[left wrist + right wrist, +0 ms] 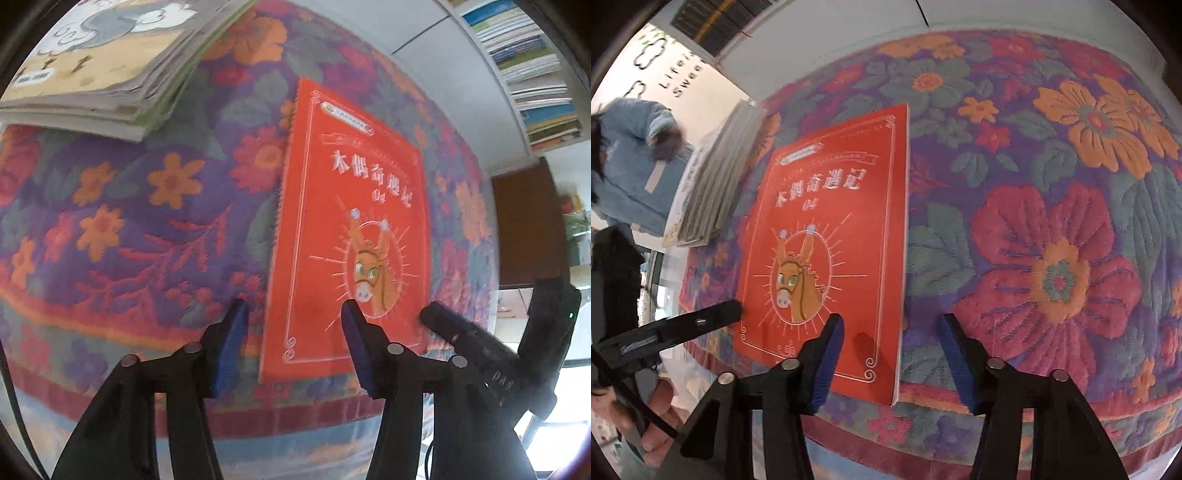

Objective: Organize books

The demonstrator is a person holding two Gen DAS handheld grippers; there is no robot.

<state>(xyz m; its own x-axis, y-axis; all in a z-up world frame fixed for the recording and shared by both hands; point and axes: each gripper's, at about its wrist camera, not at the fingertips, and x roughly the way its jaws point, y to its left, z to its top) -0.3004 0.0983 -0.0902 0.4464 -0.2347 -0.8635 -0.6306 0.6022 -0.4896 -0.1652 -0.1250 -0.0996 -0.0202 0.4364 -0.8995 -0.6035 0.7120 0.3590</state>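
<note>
A red book [351, 229] with a donkey on its cover lies flat on the flowered cloth; it also shows in the right wrist view [831, 236]. My left gripper [295, 332] is open and empty, its jaws straddling the book's near left edge. My right gripper [890, 339] is open and empty, straddling the book's near right edge. The right gripper's finger [454, 328] shows at the book's right corner, and the left gripper's finger [701, 321] at its left corner. A stack of books [107, 62] lies at the far left, also in the right wrist view [713, 184].
The flowered cloth [1052, 221] covers the table. A shelf of books [532, 70] stands against the far wall at right. A brown cabinet [524, 225] stands beyond the table. A person in a blue jacket [631, 162] stands at the far left.
</note>
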